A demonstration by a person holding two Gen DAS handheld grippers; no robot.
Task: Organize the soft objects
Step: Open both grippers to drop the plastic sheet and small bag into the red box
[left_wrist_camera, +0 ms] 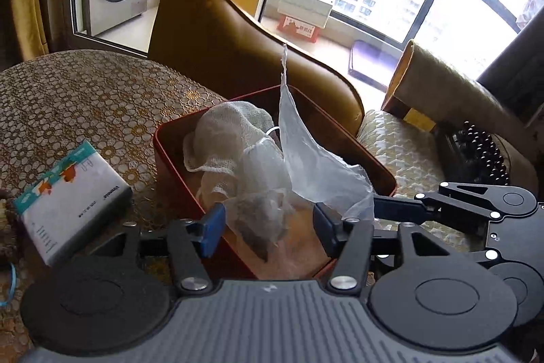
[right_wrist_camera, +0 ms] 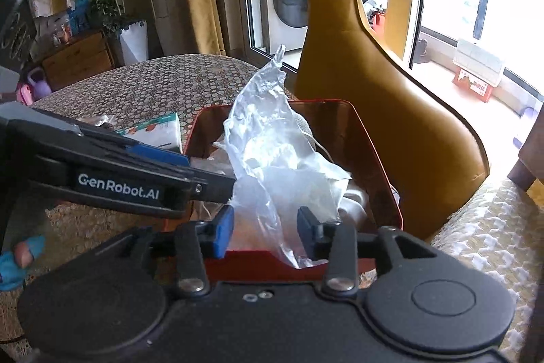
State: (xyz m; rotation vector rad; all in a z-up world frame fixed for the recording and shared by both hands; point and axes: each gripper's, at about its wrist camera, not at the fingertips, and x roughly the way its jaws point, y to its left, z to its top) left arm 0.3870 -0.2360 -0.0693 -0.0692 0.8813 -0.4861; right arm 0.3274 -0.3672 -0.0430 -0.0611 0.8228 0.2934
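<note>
A red tin box (left_wrist_camera: 170, 155) stands on the patterned table (left_wrist_camera: 85, 97). In it lie a white gauze cloth (left_wrist_camera: 224, 131) and a crumpled clear plastic bag (left_wrist_camera: 306, 152) whose top corner sticks up. My left gripper (left_wrist_camera: 268, 227) hangs over the near end of the box, open, with the bag's lower part loose between its blue pads. My right gripper (right_wrist_camera: 266, 233) is also open at the box's near rim (right_wrist_camera: 258, 261), and the plastic bag (right_wrist_camera: 265, 138) hangs between its fingers without being pressed. The left gripper's arm (right_wrist_camera: 119, 186) crosses from the left, tip at the bag.
A tissue pack (left_wrist_camera: 71, 196) lies on the table left of the box. A mustard chair back (left_wrist_camera: 221, 39) rises right behind the box, with a patterned seat cushion (left_wrist_camera: 401, 152) to the right. Dark beads (left_wrist_camera: 482, 152) lie further right. A blue-gloved finger (right_wrist_camera: 20, 254) shows at the left edge.
</note>
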